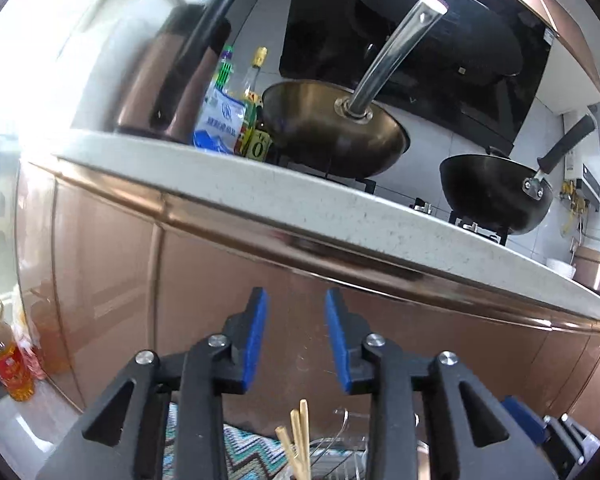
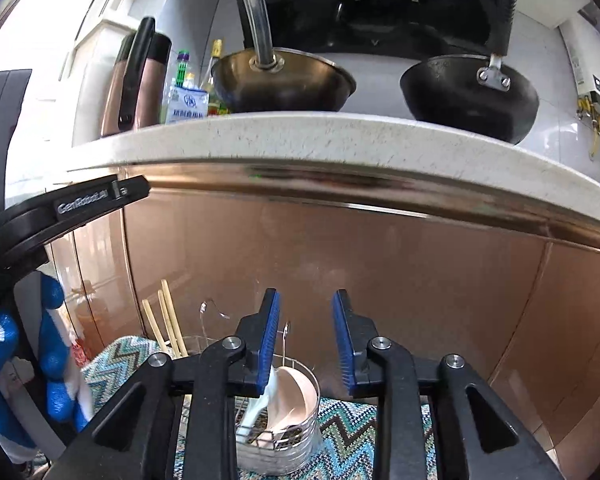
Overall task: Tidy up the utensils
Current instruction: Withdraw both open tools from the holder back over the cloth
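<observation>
Both grippers hang before the copper cabinet front (image 2: 340, 264), jaws spread and holding nothing; the left gripper (image 1: 296, 336) is above the wooden chopsticks (image 1: 300, 436); the right gripper (image 2: 306, 340) is over a wire utensil holder (image 2: 296, 436) containing pale spoons (image 2: 288, 400), which stands on a zigzag mat (image 2: 352, 432); chopsticks stand just left of it.

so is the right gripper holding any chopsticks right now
No, the right gripper is open with nothing between its blue pads, and the chopsticks stand apart in the wire rack to its left.
</observation>
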`<state>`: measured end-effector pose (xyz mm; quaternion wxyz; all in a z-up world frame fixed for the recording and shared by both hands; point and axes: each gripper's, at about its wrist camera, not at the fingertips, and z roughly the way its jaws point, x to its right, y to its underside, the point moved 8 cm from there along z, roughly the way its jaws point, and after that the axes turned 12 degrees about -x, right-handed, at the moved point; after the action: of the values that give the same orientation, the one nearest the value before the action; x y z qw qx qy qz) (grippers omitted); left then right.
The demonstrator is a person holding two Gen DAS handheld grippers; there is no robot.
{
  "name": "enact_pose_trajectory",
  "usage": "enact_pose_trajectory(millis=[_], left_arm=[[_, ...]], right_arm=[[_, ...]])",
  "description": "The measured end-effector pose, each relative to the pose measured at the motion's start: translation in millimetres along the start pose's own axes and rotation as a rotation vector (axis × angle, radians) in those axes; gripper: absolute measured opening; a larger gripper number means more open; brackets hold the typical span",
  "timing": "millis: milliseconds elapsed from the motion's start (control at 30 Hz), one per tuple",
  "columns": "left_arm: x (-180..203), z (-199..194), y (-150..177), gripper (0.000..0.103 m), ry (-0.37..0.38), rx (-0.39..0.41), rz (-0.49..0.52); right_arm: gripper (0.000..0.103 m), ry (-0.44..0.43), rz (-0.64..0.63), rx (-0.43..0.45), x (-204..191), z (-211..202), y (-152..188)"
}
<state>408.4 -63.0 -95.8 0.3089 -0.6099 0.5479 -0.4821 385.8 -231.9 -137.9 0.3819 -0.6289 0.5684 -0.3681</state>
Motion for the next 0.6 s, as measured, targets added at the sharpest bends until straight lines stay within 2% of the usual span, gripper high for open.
enact_pose_trajectory(millis=[133,433,600], left_arm=[[-3.4,-30.2,-4.1,0.04,-0.036,-0.03,0.038],[-9.9,-104.9,8.6,0.042,-0.103,-0.12,0.121],[-8.3,-147.0,17.9,0.044,-0.107,-0.118,0.157]], right_arm=[[0.032,-0.002,0.01,0.002,-1.9,-28.9,-2.0],[0.04,0.023,0.052,0.009,3.8,-102.3,2.1],[0.047,0.04,0.082,0.021,9.9,-145.6,10.3]])
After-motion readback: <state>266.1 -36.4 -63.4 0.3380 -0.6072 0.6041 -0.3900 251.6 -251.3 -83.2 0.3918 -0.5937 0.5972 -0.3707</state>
